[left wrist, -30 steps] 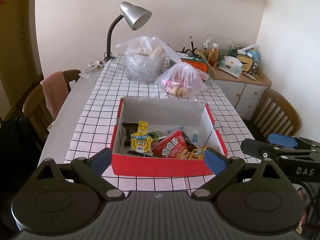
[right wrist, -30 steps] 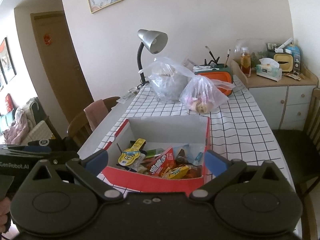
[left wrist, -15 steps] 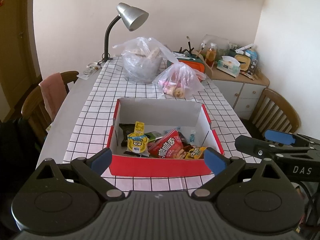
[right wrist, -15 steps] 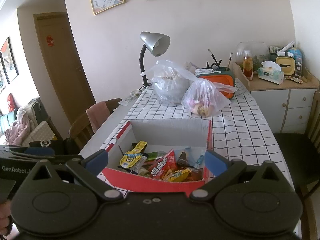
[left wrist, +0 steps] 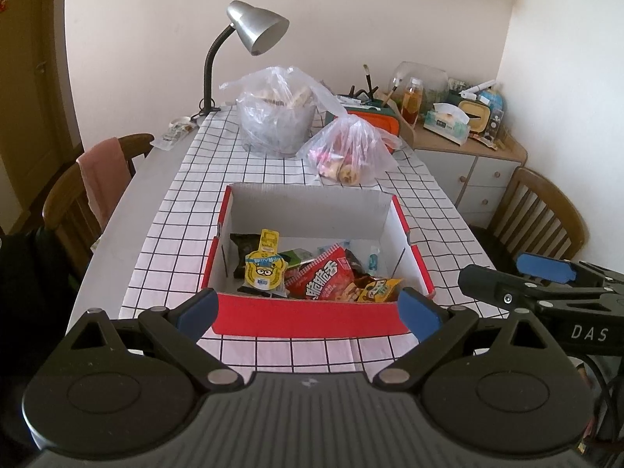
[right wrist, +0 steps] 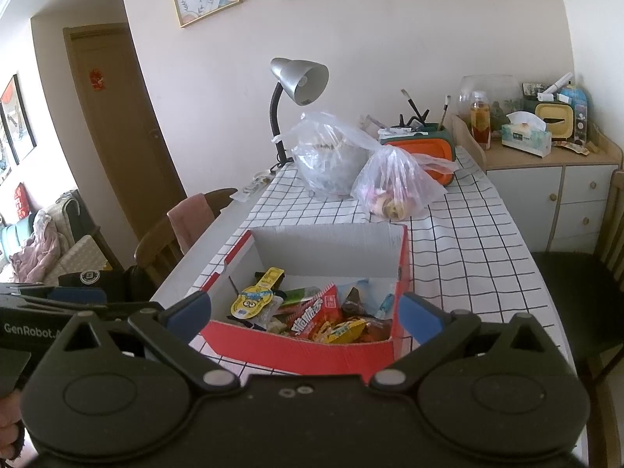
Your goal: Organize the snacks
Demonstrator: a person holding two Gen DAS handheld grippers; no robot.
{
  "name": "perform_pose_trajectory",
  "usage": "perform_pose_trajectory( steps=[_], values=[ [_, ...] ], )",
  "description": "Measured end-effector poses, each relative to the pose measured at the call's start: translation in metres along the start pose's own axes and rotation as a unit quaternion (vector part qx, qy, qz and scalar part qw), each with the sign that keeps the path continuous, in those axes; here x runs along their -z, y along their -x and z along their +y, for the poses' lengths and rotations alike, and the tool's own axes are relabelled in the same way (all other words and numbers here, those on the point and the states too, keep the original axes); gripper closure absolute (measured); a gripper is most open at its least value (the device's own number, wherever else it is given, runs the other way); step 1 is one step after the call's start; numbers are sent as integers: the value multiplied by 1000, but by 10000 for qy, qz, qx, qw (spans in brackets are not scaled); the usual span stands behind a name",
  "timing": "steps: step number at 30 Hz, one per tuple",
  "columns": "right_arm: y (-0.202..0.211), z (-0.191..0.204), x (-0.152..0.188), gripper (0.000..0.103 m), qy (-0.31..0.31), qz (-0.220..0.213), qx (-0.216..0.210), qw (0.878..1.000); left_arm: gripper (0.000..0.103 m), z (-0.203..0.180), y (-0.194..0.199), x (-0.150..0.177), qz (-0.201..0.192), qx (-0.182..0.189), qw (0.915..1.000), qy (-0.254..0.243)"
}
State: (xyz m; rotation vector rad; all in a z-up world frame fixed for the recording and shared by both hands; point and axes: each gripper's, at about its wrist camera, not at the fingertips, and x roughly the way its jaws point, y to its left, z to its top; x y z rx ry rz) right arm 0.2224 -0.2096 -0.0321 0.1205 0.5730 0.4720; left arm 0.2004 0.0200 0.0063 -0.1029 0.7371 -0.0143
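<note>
Both grippers are spread wide and hold nothing. At the bottom of its own view, the left gripper (left wrist: 308,308) frames the near wall of the box (left wrist: 312,321); the right gripper (right wrist: 304,310) does the same in its view, and its arm shows at the right edge of the left view. Inside the box, centre frame, the snacks lie in a loose heap: a yellow pouch (left wrist: 264,271), a red packet (left wrist: 323,280) and a yellow wrapper (left wrist: 376,288) crowd the near side. Higher in the frame, two bags (left wrist: 347,152) sit on the table (left wrist: 187,195). This fits either snacks gathered and done, or a heap awaiting sorting; I cannot tell which, so no move is settled.
</note>
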Motion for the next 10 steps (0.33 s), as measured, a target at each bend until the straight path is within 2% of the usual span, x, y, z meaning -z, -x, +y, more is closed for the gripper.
perform_pose_trajectory(
  steps=[10],
  values=[
    [7, -16, 16, 0, -123, 46, 142, 9998, 4, -11, 1, 7, 39, 18, 10000, -31]
  ],
)
